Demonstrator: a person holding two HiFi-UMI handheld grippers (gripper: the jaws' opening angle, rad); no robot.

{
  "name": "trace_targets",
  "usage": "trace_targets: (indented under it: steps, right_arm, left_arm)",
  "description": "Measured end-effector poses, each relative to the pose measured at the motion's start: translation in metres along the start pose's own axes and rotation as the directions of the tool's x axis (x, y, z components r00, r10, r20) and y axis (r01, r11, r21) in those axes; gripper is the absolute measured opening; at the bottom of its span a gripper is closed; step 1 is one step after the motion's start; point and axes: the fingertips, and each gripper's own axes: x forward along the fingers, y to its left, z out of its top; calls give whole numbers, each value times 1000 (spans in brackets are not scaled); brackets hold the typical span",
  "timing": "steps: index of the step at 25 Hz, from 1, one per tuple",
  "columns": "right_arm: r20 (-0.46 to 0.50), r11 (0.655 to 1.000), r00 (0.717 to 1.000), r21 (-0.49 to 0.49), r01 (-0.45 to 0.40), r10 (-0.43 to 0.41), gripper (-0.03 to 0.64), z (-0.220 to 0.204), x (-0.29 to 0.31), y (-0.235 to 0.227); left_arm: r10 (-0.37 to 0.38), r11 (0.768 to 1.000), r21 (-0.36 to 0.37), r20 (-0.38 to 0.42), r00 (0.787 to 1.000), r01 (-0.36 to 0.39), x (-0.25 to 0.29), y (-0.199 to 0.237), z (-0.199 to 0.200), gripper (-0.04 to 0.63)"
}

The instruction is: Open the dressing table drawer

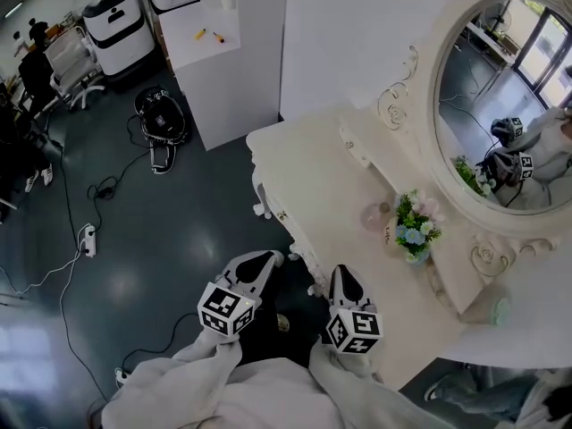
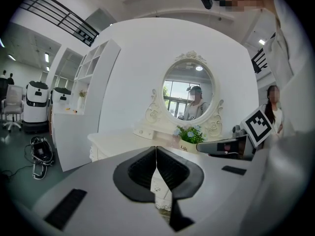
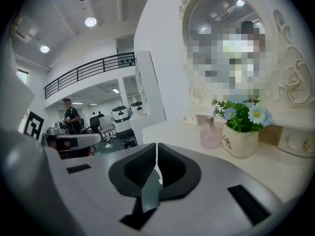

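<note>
The white dressing table [image 1: 313,172] stands at the right under an oval mirror [image 1: 509,105]. Along its carved front edge small drawer knobs [image 1: 294,257] stick out. My left gripper [image 1: 273,259] hovers just in front of that edge, shut with nothing in it. My right gripper [image 1: 340,272] is beside it over the table's front corner, also shut and empty. In the left gripper view the jaws [image 2: 156,149] meet, and part of the drawer front [image 2: 157,188] shows in the slit below them. In the right gripper view the gripper [image 3: 157,146] points along the tabletop.
On the tabletop stand a flower pot [image 1: 414,232] and a pink bottle [image 1: 375,215]. A white shelf unit [image 1: 219,61] stands left of the table. Cables and a power strip [image 1: 88,238] lie on the dark floor, with a black device [image 1: 161,123] and white machines [image 1: 116,29] behind.
</note>
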Motion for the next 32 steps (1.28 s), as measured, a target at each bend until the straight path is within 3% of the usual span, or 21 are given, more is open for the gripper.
trace_targets:
  steps: [10,32]
  right_arm:
    - [2,1000,1000,11,18,-18,35,19,36,-14]
    - [9,977,979,62,205,-206,35,83,102,-58]
  left_arm:
    - [-17,1000,4,-1,1000,17,38,21,16,17]
    - [-180,983,13,-51,982,181,146,70,73,17]
